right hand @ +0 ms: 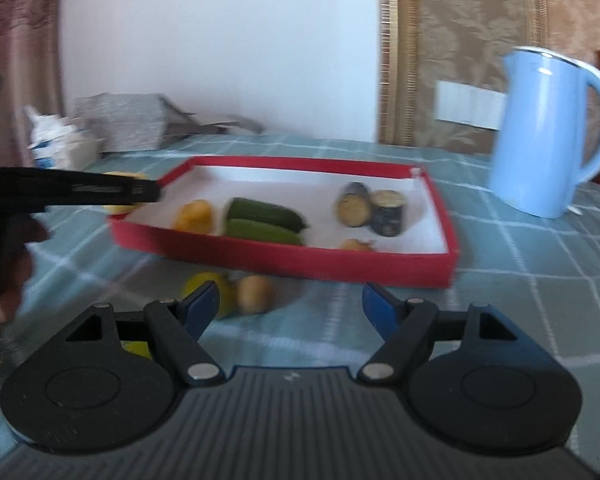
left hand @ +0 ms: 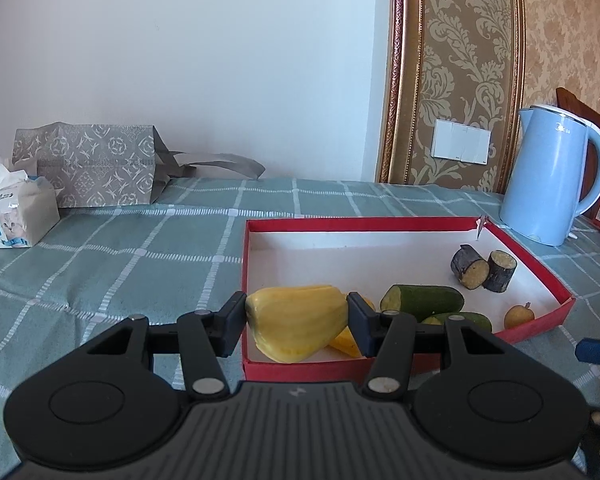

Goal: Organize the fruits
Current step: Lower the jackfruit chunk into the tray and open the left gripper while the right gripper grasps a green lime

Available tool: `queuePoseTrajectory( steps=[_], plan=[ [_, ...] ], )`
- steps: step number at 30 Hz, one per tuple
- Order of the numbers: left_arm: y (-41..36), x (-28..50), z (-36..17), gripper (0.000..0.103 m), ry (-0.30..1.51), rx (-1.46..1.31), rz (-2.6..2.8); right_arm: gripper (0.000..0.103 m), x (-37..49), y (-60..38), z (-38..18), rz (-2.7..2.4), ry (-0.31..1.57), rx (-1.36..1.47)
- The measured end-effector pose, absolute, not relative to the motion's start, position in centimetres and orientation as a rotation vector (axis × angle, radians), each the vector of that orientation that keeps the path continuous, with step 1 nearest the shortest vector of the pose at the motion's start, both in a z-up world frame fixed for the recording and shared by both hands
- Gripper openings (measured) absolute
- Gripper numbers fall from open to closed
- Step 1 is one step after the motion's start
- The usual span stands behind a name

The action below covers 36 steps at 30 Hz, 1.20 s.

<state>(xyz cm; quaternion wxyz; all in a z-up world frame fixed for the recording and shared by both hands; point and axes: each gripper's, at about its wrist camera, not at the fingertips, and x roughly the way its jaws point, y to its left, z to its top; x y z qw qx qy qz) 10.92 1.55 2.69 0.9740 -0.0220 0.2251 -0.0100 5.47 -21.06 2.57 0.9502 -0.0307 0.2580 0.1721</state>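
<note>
My left gripper (left hand: 296, 312) is shut on a yellow fruit piece (left hand: 296, 328), held over the near left corner of the red tray (left hand: 364, 224). Inside the tray lie an orange-yellow piece (left hand: 346, 346), two cucumber pieces (left hand: 424, 300), two dark-skinned cane chunks (left hand: 470, 270) and a small yellow fruit (left hand: 519, 316). The right wrist view is blurred. In it my right gripper (right hand: 290, 306) is open and holds nothing, low over the cloth in front of the tray (right hand: 284, 258). A yellow fruit (right hand: 224, 296) and a small brownish fruit (right hand: 254, 294) lie just ahead of its left finger.
A light blue kettle (left hand: 552, 176) stands right of the tray's far corner. A tissue pack (left hand: 12, 216) and a patterned grey bag (left hand: 88, 164) sit at the back left by the wall. A checked teal cloth (left hand: 140, 264) covers the table. A hand (right hand: 4, 280) holds the left gripper.
</note>
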Motion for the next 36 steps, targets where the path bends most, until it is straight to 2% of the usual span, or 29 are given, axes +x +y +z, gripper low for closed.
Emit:
queuePoseTrajectory(
  steps=[6, 9, 11, 15, 19, 20, 26, 36],
  plan=[
    [1.8, 10.7, 2.8, 0.053, 0.447, -0.051, -0.031, 0.077, 2.1, -18.8, 2.8, 0.520, 0.534, -0.138],
    [1.8, 10.7, 2.8, 0.053, 0.448, -0.051, -0.035, 0.061, 1.5, -17.0, 1.8, 0.546, 0.567, -0.210],
    [1.8, 10.6, 2.8, 0.053, 0.446, -0.050, -0.037, 0.045, 1.7, -16.3, 1.3, 0.558, 0.590, -0.223],
    [1.8, 10.5, 2.8, 0.053, 0.449, -0.052, -0.043, 0.037, 2.1, -15.9, 0.7, 0.541, 0.614, -0.219],
    [1.6, 10.5, 2.7, 0.053, 0.452, -0.043, -0.046, 0.036, 2.3, -15.6, 0.5, 0.536, 0.604, -0.227],
    [1.5, 10.5, 2.7, 0.053, 0.452, -0.041, -0.047, 0.032, 2.3, -15.7, 0.5, 0.534, 0.599, -0.228],
    [1.4, 10.5, 2.5, 0.053, 0.457, -0.038, -0.050, 0.032, 2.0, -15.3, 0.4, 0.511, 0.568, -0.255],
    [1.2, 10.9, 2.9, 0.053, 0.458, -0.046, -0.040, 0.032, 2.6, -18.7, 2.2, 0.393, 0.476, -0.111]
  ],
)
